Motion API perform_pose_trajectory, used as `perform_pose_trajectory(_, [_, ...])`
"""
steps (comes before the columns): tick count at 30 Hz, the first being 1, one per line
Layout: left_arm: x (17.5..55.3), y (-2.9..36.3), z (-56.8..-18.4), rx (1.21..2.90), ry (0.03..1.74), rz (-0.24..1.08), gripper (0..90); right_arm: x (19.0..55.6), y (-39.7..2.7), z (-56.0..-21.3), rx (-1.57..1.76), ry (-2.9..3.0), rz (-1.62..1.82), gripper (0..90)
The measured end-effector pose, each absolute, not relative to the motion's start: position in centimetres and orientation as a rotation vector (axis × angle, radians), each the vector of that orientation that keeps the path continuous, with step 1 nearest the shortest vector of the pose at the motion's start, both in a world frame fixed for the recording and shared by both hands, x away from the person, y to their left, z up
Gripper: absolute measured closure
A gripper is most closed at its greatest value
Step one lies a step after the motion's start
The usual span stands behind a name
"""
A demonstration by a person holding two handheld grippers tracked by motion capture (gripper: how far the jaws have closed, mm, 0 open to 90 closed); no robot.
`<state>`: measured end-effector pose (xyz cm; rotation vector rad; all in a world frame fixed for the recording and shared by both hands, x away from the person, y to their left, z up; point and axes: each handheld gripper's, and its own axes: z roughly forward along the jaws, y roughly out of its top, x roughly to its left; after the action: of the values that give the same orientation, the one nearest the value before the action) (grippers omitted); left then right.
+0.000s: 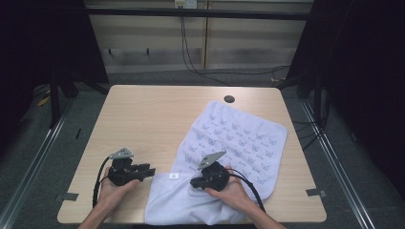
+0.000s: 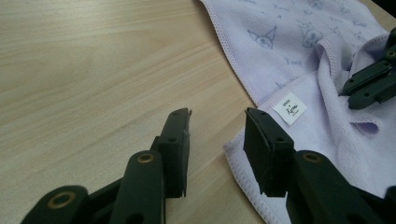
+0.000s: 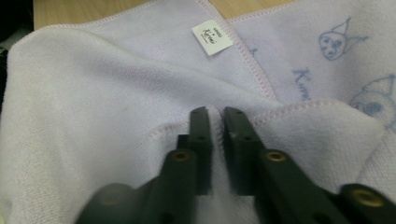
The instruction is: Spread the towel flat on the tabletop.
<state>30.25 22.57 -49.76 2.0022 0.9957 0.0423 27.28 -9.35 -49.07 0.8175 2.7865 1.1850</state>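
Note:
A lavender towel (image 1: 239, 138) printed with small cartoon faces lies across the right half of the wooden table (image 1: 153, 114), its near part folded over plain side up, with a white label (image 1: 174, 176). My right gripper (image 1: 193, 182) is shut on a raised fold of the towel (image 3: 93, 93). The cloth is pinched between the jaws of the right gripper (image 3: 213, 114), below the label (image 3: 212, 37). My left gripper (image 1: 150, 171) stands open at the towel's near left corner. One jaw of the left gripper (image 2: 217, 123) is over bare wood, the other over the towel's (image 2: 299, 42) hem.
A dark round cable hole (image 1: 229, 99) sits at the table's far edge, just beyond the towel. Black cables (image 1: 191, 57) hang behind the table. Bare wood covers the left and far part of the top. The right gripper (image 2: 369, 86) shows in the left gripper view.

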Motion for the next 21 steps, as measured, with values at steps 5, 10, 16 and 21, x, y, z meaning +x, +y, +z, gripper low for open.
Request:
perform_pose_trajectory(5, [30.3, 22.4, -49.8, 2.008, 0.987, 0.038, 59.7, 27.2, -10.4, -47.6, 0.883, 2.723, 1.326, 88.0])
perform_pose_trajectory(10, [30.7, 22.0, -50.1, 2.031, 0.977, 0.025, 54.0, 26.8, -14.8, -43.9, 0.947, 2.537, 1.438, 88.1])
perform_pose_trajectory(16, [30.7, 21.3, -50.2, 2.053, 0.934, -0.002, 51.2, 26.1, -19.7, -44.2, 1.072, 2.438, 1.397, 88.0])
perform_pose_trajectory(21, [30.5, 20.1, -50.3, 2.108, 0.869, -0.003, 57.5, 25.4, -24.5, -45.1, 1.222, 2.319, 1.367, 88.0])
